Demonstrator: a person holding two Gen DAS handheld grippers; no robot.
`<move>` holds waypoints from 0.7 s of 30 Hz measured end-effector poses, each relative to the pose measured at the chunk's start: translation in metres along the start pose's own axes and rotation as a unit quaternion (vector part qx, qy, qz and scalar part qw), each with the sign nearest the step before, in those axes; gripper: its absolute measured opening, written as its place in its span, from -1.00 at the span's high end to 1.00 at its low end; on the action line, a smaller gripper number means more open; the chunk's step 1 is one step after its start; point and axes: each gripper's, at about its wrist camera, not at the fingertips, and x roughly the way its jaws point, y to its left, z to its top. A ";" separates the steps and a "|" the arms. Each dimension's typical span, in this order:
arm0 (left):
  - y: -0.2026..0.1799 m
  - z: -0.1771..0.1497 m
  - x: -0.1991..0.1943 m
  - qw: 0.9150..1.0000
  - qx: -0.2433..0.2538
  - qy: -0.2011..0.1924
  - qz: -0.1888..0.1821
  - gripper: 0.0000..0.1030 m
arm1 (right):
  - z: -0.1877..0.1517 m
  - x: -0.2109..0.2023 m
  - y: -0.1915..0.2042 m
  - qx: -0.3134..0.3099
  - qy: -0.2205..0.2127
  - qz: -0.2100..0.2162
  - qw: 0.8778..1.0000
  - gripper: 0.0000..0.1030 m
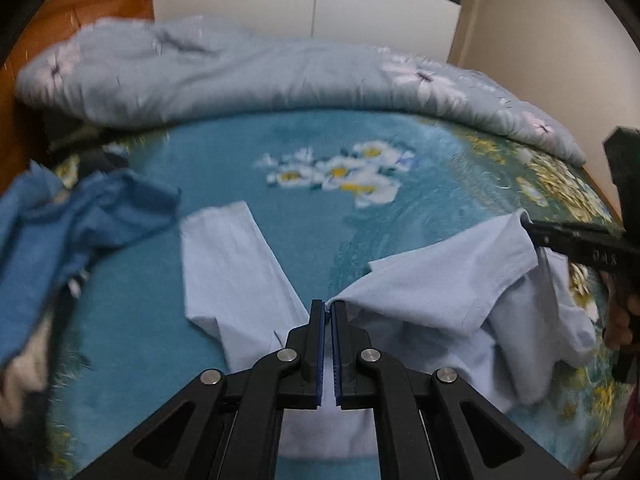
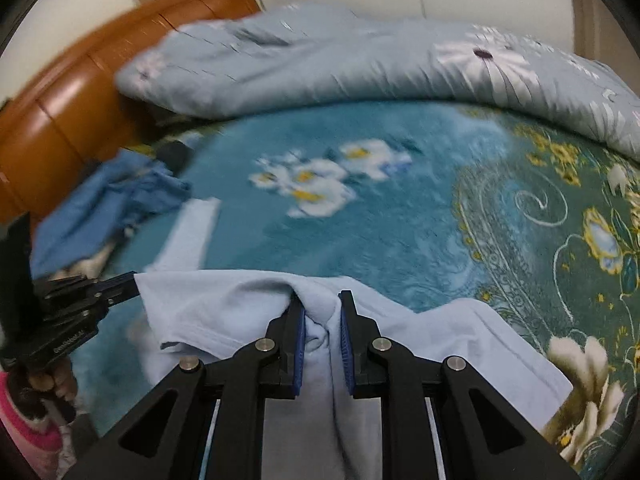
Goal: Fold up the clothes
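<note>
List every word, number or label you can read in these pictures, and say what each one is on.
"0 A R" or the like: pale marks on the side of the right tongs in the left wrist view; blurred, so this reading is unsure.
A line of small white print on the side of the left tongs in the right wrist view: too small and blurred to read.
No text on the light blue shirt, the blanket or the quilt.

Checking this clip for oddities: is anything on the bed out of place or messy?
Mostly normal. The light blue shirt is pinched by both the left gripper and the right gripper. The one untidy thing is a darker blue garment, crumpled in a heap at the bed's left edge.
</note>
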 end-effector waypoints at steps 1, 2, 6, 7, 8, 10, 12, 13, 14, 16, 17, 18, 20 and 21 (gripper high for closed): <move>0.001 0.001 0.008 1.000 -0.005 0.006 0.000 0.93 | 0.000 0.004 -0.002 0.000 0.003 -0.004 1.000 0.67; 0.003 0.002 0.015 1.000 -0.010 0.012 -0.001 0.92 | 0.000 0.001 0.000 -0.006 -0.001 -0.001 1.000 0.67; 0.020 0.003 0.022 0.998 -0.037 0.020 -0.053 0.86 | -0.009 -0.034 0.009 -0.052 -0.034 -0.021 0.998 0.25; 0.023 0.002 0.019 0.996 -0.045 0.021 -0.068 0.80 | -0.016 -0.049 0.009 -0.054 -0.047 -0.026 0.997 0.21; 0.025 0.001 0.015 0.996 -0.048 0.021 -0.072 0.58 | -0.022 -0.058 0.008 -0.050 -0.057 -0.026 0.997 0.21; 0.027 -0.006 0.001 0.996 -0.049 0.009 -0.070 0.17 | -0.042 -0.077 0.008 -0.037 -0.070 -0.016 0.997 0.20; 0.028 -0.014 -0.010 0.997 -0.044 -0.004 -0.065 -0.11 | -0.072 -0.087 0.012 -0.027 -0.065 0.027 0.997 0.20; 0.028 -0.019 -0.015 0.997 -0.040 -0.010 -0.061 -0.17 | -0.086 -0.088 0.014 -0.025 -0.058 0.050 0.997 0.20; 0.028 -0.023 -0.014 0.998 -0.037 -0.009 -0.056 -0.19 | -0.097 -0.082 0.018 -0.027 -0.043 0.063 0.997 0.20; 0.031 -0.033 -0.006 0.998 -0.043 0.006 -0.041 -0.19 | -0.120 -0.064 0.027 -0.029 -0.003 0.066 0.997 0.20; 0.032 -0.037 -0.003 0.998 -0.050 0.013 -0.041 -0.19 | -0.127 -0.055 0.029 -0.032 0.006 0.064 0.997 0.20; 0.035 -0.040 0.000 0.997 -0.059 0.020 -0.044 -0.19 | -0.134 -0.047 0.032 -0.033 0.015 0.062 0.997 0.20; 0.040 -0.049 0.005 0.995 -0.079 0.031 -0.050 -0.19 | -0.139 -0.031 0.035 -0.028 0.024 0.056 0.998 0.20; 0.041 -0.052 0.006 0.994 -0.086 0.034 -0.052 -0.19 | -0.139 -0.026 0.035 -0.030 0.019 0.049 0.998 0.20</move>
